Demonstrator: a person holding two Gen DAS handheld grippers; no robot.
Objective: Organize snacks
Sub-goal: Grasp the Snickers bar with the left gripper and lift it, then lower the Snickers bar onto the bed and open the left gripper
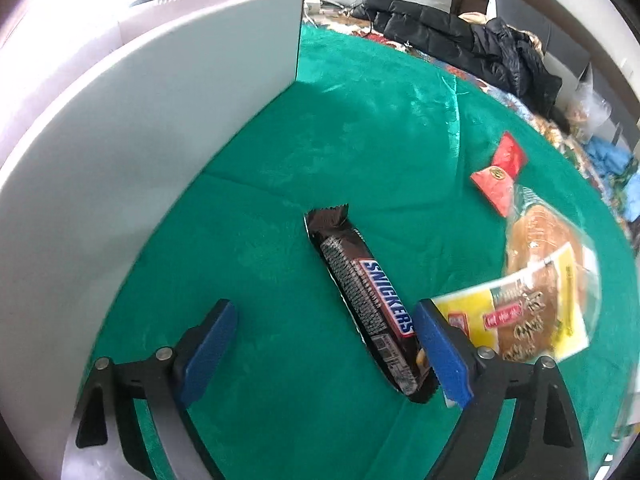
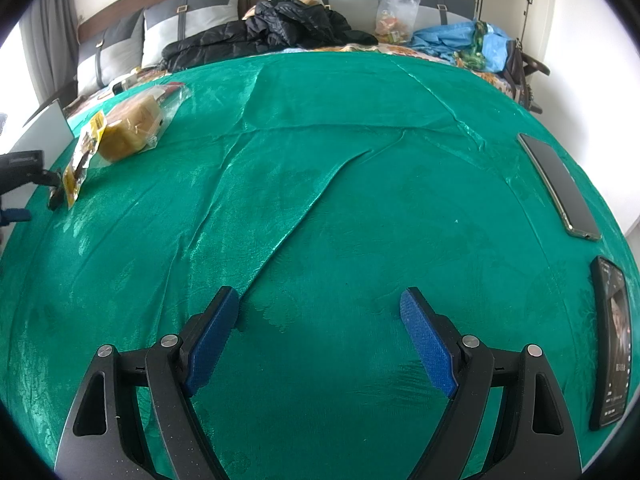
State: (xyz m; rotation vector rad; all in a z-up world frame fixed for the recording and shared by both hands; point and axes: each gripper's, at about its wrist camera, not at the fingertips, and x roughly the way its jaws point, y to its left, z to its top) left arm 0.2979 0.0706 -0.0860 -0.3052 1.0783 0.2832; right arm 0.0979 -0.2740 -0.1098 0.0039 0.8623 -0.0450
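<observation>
Green velvety cloth (image 2: pixel 320 168) covers the whole bed you're working on, with grey pillows (image 2: pixel 188 20) and a black puffer jacket (image 2: pixel 280 24) piled up at the headboard end.

Going left to right in your left wrist view: a white box wall (image 1: pixel 140 120) stands upright on the far left. Your left gripper (image 1: pixel 326 338) is spread wide, and no earlier shot here to compare. The Snickers bar (image 1: pixel 368 304) lies flat on the cloth between the jaws, close against the right blue pad, though I can't tell if it's actually touching. Just right of that is a bagged bun (image 1: pixel 548 280) in a clear and yellow wrapper, and beyond it two small red packets (image 1: pixel 500 176), blurry enough that I can't read them.

In your right wrist view, that same bun sits far left, next to what's probably the tip of your other gripper. Your right gripper (image 2: pixel 320 334) is spread open over bare cloth with nothing between the pads. Off to the right, two phones lie well apart from the snacks: one dark-screened (image 2: pixel 560 184), one with its screen lit (image 2: pixel 612 344).
</observation>
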